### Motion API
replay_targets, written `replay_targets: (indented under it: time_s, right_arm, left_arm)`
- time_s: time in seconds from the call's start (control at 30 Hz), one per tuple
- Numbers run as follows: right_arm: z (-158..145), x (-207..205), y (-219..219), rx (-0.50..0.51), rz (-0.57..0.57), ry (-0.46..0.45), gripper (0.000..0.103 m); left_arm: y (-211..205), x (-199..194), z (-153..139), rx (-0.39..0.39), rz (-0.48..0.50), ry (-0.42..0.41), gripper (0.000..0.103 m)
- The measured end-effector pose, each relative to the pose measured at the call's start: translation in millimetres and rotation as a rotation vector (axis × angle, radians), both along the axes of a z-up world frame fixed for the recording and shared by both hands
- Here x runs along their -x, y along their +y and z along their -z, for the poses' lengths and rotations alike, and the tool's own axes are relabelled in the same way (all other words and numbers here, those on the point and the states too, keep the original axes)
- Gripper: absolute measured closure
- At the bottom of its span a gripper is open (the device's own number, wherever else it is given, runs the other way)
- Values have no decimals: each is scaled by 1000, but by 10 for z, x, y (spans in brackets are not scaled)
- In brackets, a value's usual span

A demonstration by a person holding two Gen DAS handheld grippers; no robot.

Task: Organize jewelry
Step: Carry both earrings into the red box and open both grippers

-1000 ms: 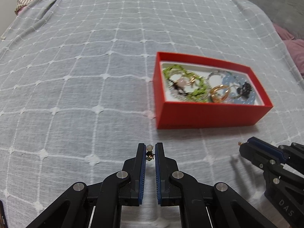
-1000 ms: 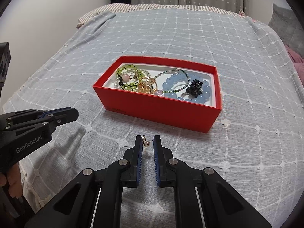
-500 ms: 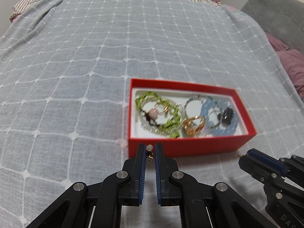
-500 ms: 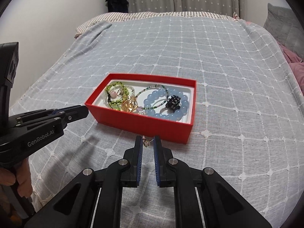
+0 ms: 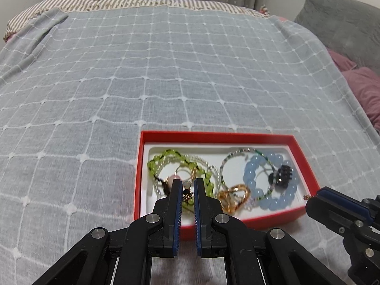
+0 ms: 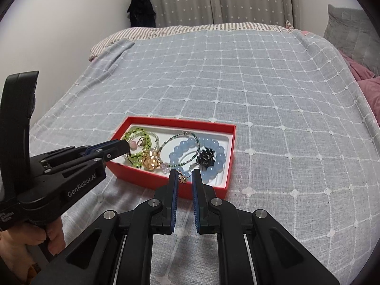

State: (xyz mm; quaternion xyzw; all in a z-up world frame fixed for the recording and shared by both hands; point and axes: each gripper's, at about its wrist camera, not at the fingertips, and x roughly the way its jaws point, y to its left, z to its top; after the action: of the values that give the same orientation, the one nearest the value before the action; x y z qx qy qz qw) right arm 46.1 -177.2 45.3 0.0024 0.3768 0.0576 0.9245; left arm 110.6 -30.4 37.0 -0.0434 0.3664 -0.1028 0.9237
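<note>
A red box (image 5: 213,135) with a white lining lies on the grey checked bedspread. Inside are a green bead bracelet (image 5: 166,156), a blue bead bracelet (image 5: 256,166), a gold ornament (image 5: 234,196) and a black hair clip (image 5: 283,177). My left gripper (image 5: 188,182) is shut on a small earring with a white bead (image 5: 187,185), hanging over the box's near left part. My right gripper (image 6: 184,174) is shut on a tiny gold earring (image 6: 181,178) above the near wall of the box (image 6: 180,121). Each gripper shows in the other view: right gripper (image 5: 313,198), left gripper (image 6: 123,146).
The bedspread (image 6: 261,90) stretches far behind and to both sides of the box. A striped pillow edge (image 5: 142,2) and curtains lie at the far end. Grey and pink cushions (image 5: 356,80) sit at the right. A hand (image 6: 54,239) holds the left gripper's handle.
Both grippers have come forward and up with their earrings, from the bedspread in front of the box to over its near edge. The box now sits lower and nearer in both views.
</note>
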Motion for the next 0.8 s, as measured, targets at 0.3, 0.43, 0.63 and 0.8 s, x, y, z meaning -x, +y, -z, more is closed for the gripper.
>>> replay_targets:
  time_s: [0.3,0.43,0.63,0.8]
  right_arm:
    - [48,-180,-61,-8,16,0,91]
    - [84,-219,-86,-9,23,7,91]
    - [100,-235,-102,-9,25,11,91]
    - [90,-245,-85,-2,14,8,91]
  left_arm:
    - [-65,-116,32,-22,11,-38,98]
    - [-67,-149,62,-18,10,-39,98]
    - [-68,-159,68,-34,8,-15,73]
    - [-4,-80,-36,-27,-4,-26,61]
